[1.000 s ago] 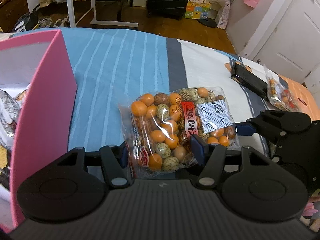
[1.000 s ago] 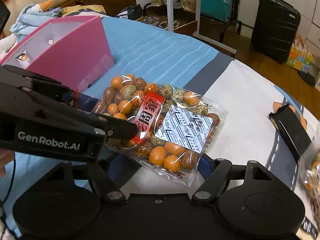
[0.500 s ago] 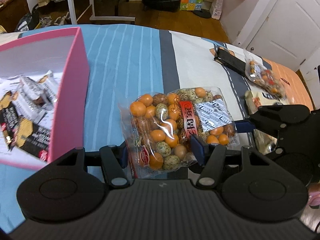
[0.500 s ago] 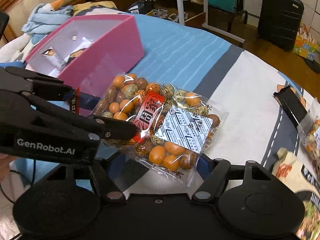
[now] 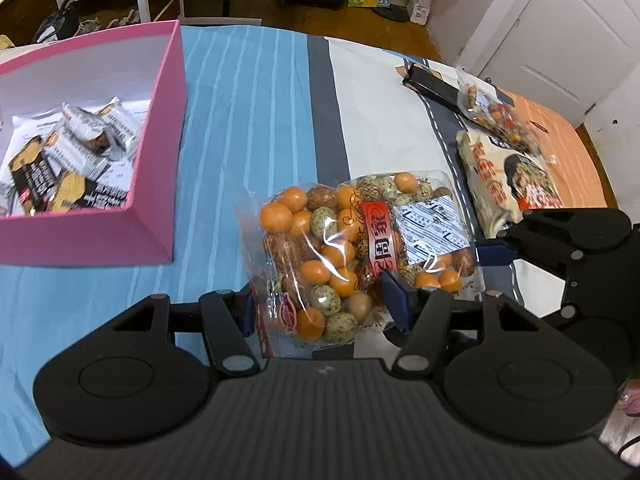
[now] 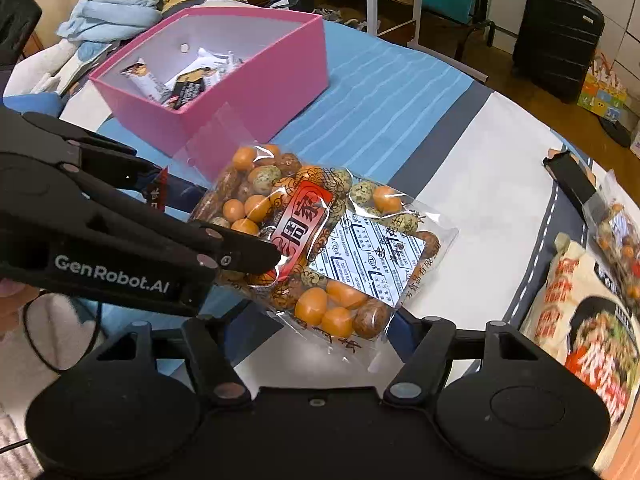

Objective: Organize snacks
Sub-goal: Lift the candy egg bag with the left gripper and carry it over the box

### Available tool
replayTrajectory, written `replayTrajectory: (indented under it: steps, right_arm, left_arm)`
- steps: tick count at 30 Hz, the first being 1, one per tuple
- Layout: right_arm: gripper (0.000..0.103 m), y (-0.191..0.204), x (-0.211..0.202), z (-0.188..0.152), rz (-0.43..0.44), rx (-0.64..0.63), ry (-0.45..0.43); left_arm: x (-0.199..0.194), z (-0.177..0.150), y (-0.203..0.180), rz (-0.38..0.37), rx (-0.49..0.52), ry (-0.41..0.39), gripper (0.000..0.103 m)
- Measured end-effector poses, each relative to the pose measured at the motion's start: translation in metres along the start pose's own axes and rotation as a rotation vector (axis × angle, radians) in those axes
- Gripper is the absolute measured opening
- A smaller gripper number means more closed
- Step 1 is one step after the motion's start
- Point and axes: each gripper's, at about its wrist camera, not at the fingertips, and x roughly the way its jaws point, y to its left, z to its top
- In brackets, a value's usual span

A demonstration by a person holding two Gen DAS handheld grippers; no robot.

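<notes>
A clear bag of orange and speckled snack balls [image 5: 352, 248] [image 6: 320, 240] with a red label hangs above the striped bedsheet. My left gripper [image 5: 320, 304] is shut on its near end. My right gripper [image 6: 328, 328] has the bag's other end between its fingers, and its jaws are closing on it. Its blue pad [image 5: 494, 250] touches the bag's right edge in the left wrist view. The left gripper's fingers [image 6: 240, 256] reach across the bag from the left. An open pink box [image 5: 160, 160] [image 6: 256, 88] to the left holds several wrapped snacks.
On the sheet to the right lie a black flat case [image 5: 432, 84], a small bag of mixed nuts [image 5: 496, 116] and a large cream noodle packet [image 5: 512, 184] [image 6: 592, 312]. A blue plush toy [image 6: 112, 12] lies behind the box. A black suitcase [image 6: 556, 32] stands on the floor.
Both grippers have lifted the bag together and drawn back. The pink box now sits lower and farther off with its inside showing, and the packets on the right have come into view.
</notes>
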Motion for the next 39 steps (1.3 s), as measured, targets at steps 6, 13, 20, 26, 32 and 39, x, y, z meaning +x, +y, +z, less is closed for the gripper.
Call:
replayTrajectory:
  steps: [6, 13, 20, 26, 32, 39]
  right_arm:
    - [0.072, 0.023, -0.023, -0.011, 0.012, -0.016, -0.049]
    - [0.068, 0.048, -0.047, -0.014, 0.044, -0.052, -0.126]
    - [0.067, 0.075, -0.07, -0.001, 0.06, -0.11, -0.209]
    - [0.067, 0.099, -0.079, 0.036, 0.023, -0.177, -0.291]
    - [0.067, 0.109, -0.066, 0.088, 0.054, -0.202, -0.389]
    - [0.067, 0.112, -0.022, 0.139, 0.106, -0.197, -0.402]
  left_arm:
    - [-0.036, -0.02, -0.003, 0.02, 0.029, -0.052, 0.059]
    - [-0.081, -0.037, 0.006, 0.042, 0.029, -0.121, 0.059]
    - [-0.127, -0.042, 0.018, 0.095, 0.031, -0.21, 0.059]
    - [-0.156, -0.023, 0.047, 0.122, 0.019, -0.3, 0.06]
    - [-0.167, 0.012, 0.096, 0.14, -0.013, -0.36, 0.06]
    - [-0.142, 0.048, 0.158, 0.155, -0.052, -0.366, 0.06]
